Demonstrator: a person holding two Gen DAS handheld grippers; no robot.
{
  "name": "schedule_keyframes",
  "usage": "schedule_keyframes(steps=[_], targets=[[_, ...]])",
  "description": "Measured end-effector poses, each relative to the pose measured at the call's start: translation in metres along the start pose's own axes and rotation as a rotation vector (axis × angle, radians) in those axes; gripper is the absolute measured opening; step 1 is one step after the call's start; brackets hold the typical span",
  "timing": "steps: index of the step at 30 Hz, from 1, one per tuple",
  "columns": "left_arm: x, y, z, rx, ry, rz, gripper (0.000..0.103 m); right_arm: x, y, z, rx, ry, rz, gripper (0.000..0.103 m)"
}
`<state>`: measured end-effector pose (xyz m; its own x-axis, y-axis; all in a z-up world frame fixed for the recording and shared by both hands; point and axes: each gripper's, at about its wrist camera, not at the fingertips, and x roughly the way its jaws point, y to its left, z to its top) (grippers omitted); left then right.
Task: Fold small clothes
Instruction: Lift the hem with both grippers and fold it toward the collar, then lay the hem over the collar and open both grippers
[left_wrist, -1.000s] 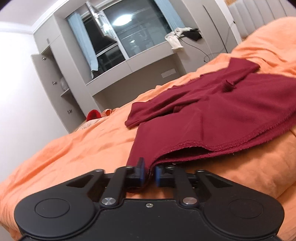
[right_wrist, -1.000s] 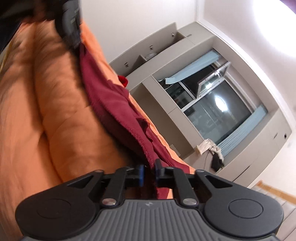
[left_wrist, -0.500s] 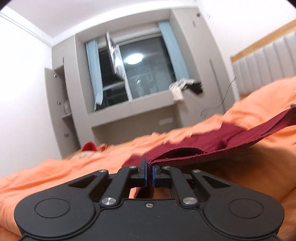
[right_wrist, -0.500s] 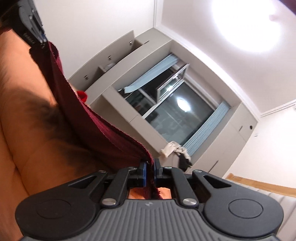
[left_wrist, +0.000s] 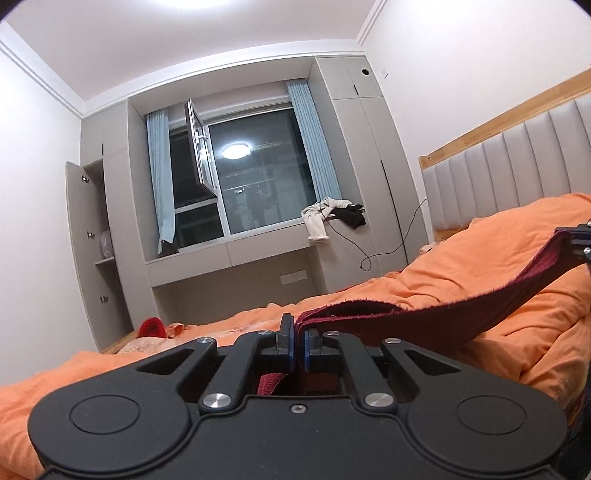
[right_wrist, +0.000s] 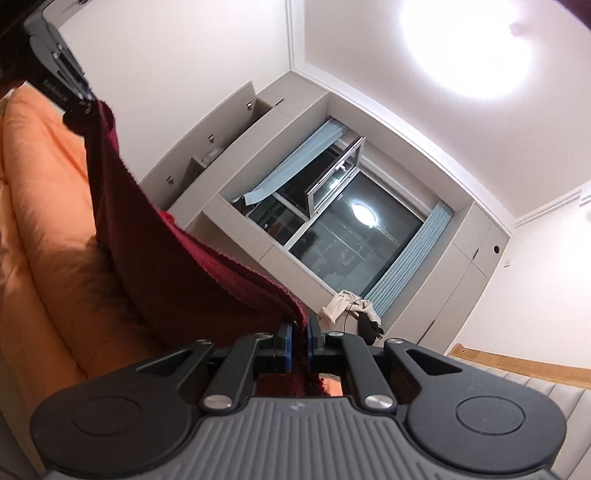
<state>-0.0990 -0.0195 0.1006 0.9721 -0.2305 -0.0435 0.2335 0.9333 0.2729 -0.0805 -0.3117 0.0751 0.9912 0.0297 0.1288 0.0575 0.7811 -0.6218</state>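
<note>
Folding has barely begun, by the look of it. Left hand-held gripper (left_wrist: 299, 345) pinches one corner of the dark red garment (left_wrist: 424, 314) between its pads, and the right hand-held gripper (right_wrist: 300, 343) is pressed together on another corner, so the cloth hangs as a band between the two, lifted clear of the orange bed (left_wrist: 461, 266). In the left wrist view the far end runs off to the right edge, where the other tool shows. No crease or fold is visible yet; I judge that laying it flat, doubling it over and smoothing all remain.
</note>
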Motion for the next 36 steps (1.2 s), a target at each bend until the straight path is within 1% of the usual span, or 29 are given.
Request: schedule_keyframes(steps=[2,5,9,12,16,20,23,26,27,29,33,36], targets=[[0.006,0.000,0.001,0.011,-0.005,0.009,0.005,0.006,-0.001,-0.001,-0.006,-0.013,-0.009,0.008],[0.019,0.003,0.003,-0.003,-0.001,0.017,0.005,0.018,-0.003,-0.002,-0.005,-0.030,-0.018,0.008],[0.047,0.007,0.009,-0.005,0.005,0.043,0.005,0.056,-0.009,-0.003,-0.010,-0.048,-0.031,0.008],[0.079,0.012,0.015,-0.001,0.013,0.064,0.005,0.092,-0.012,-0.003,-0.007,-0.054,-0.034,0.008],[0.130,0.025,0.023,-0.049,0.062,0.072,0.005,0.144,-0.021,-0.004,0.064,-0.028,0.013,0.008],[0.189,0.033,0.027,-0.013,0.098,0.098,0.005,0.198,-0.025,-0.009,0.071,0.001,0.021,0.008],[0.235,0.039,0.024,-0.014,0.130,0.110,0.006,0.242,-0.025,-0.017,0.104,0.052,0.047,0.008],[0.277,0.041,0.015,-0.008,0.154,0.129,0.006,0.285,-0.020,-0.033,0.162,0.131,0.091,0.008],[0.290,0.040,0.010,-0.008,0.164,0.133,0.006,0.294,-0.019,-0.039,0.170,0.149,0.098,0.008],[0.316,0.040,0.002,-0.003,0.187,0.144,0.006,0.316,-0.013,-0.049,0.164,0.184,0.104,0.008],[0.363,0.044,-0.017,-0.012,0.246,0.142,0.006,0.354,-0.006,-0.066,0.145,0.243,0.125,0.008],[0.394,0.053,-0.035,-0.068,0.294,0.140,0.007,0.376,0.002,-0.078,0.148,0.274,0.155,0.008]])
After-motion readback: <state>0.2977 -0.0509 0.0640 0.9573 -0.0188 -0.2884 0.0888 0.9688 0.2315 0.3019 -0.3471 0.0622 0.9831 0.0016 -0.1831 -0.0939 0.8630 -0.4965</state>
